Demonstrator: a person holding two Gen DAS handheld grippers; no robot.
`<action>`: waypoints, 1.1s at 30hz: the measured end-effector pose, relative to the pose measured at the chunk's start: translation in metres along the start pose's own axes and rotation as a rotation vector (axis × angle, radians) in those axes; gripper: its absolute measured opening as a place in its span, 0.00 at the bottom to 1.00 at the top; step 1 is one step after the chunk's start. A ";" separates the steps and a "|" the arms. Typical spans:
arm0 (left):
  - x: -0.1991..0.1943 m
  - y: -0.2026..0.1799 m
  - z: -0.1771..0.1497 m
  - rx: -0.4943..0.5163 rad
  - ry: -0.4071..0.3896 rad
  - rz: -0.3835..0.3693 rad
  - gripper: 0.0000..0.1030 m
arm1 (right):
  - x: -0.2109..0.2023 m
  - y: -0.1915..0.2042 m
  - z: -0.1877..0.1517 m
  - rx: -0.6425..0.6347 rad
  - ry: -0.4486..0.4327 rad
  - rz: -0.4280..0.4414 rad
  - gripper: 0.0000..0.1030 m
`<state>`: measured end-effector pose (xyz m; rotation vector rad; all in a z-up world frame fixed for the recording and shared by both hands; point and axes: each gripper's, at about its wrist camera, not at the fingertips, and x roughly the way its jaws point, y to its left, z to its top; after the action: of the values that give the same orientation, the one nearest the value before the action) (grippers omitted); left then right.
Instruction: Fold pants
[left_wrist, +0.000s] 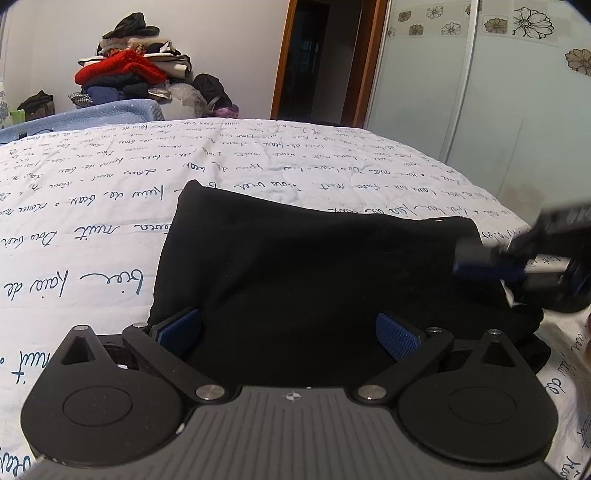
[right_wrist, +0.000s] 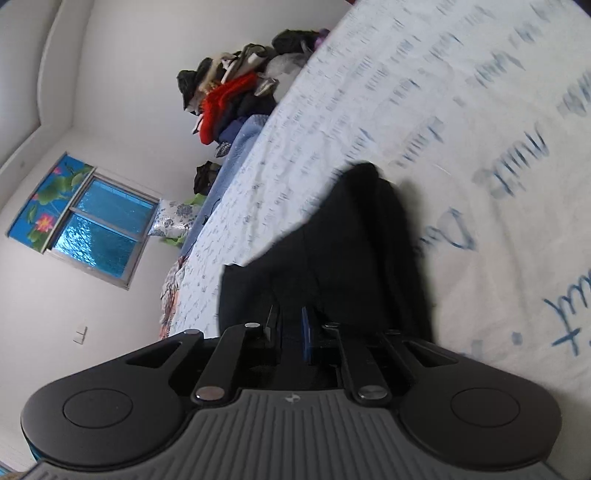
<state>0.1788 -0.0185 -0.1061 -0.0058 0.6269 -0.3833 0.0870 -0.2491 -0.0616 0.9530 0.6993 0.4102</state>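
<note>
The black pants (left_wrist: 314, 280) lie folded into a rough square on the bed (left_wrist: 92, 206), whose white cover carries blue handwriting. The cloth is so dark that its layers and seams barely show; its near edge runs under the gripper body and is hidden there.

The left gripper (left_wrist: 288, 332) hangs over the near part of the pants with its jaws spread wide, nothing pinched between the blue pads (left_wrist: 397, 334).

The right gripper (left_wrist: 491, 266) enters the left wrist view from the right, blurred and cut off by the frame edge, at the right edge of the pants. In its own tilted view, the right gripper (right_wrist: 291, 328) has its jaws drawn nearly together with black cloth at them; whether the pads truly pinch a fold is hard to make out through the blur and darkness.

A pile of clothes (left_wrist: 129, 70) sits beyond the bed.
</note>
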 end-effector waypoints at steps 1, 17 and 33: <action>-0.001 -0.002 0.000 0.003 -0.001 0.003 1.00 | 0.002 0.011 0.001 -0.029 -0.003 0.026 0.11; -0.002 -0.006 -0.002 0.016 -0.008 0.021 1.00 | 0.074 0.039 -0.003 -0.296 0.089 -0.158 0.52; -0.045 -0.003 -0.012 -0.019 -0.081 0.007 0.99 | -0.012 0.034 -0.030 -0.208 -0.031 -0.109 0.79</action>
<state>0.1377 -0.0039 -0.0897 -0.0367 0.5506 -0.3688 0.0567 -0.2210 -0.0402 0.7200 0.6638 0.3634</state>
